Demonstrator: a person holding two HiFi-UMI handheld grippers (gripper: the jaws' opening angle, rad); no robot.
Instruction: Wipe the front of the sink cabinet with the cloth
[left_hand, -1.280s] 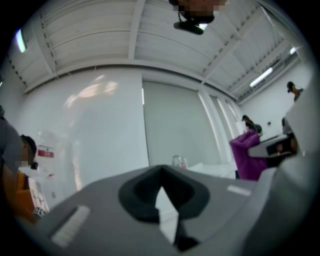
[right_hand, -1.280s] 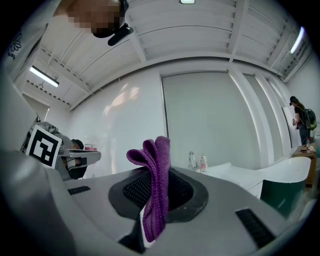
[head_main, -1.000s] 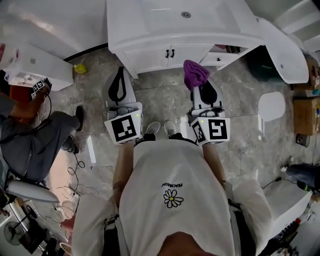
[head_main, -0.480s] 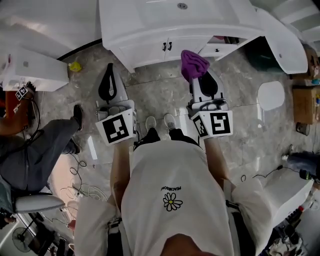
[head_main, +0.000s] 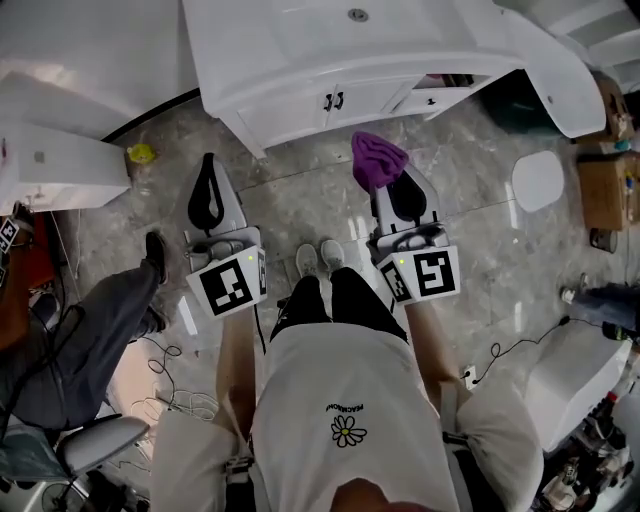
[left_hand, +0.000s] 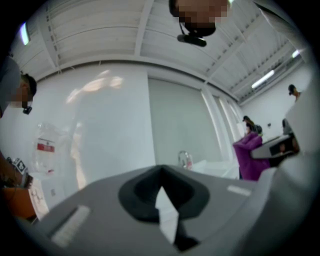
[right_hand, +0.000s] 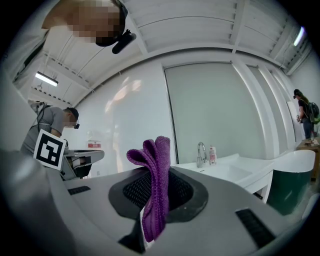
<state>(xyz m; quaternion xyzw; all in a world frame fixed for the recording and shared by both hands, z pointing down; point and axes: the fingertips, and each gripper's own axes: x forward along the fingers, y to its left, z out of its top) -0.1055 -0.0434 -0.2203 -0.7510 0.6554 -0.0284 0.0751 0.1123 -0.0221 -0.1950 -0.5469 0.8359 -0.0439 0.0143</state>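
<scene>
While the person stands on the grey stone floor (head_main: 300, 190) facing the white sink cabinet (head_main: 300, 105) at the top centre of the head view, both grippers are held out in front, short of its doors. The right gripper (head_main: 390, 188), right of centre, has its fingers pinching the purple cloth (head_main: 377, 160) – in the right gripper view the cloth (right_hand: 155, 185) stands folded between the fingers, bunching up above them and hanging a little below. It sits just below the cabinet front in the frame, not touching it. The left gripper (head_main: 207, 172), left of centre, has its fingers pressed together with nothing between them – only a thin pale sliver shows there in the left gripper view (left_hand: 162, 195). The purple cloth (left_hand: 252, 157) also shows at that view's right edge.
</scene>
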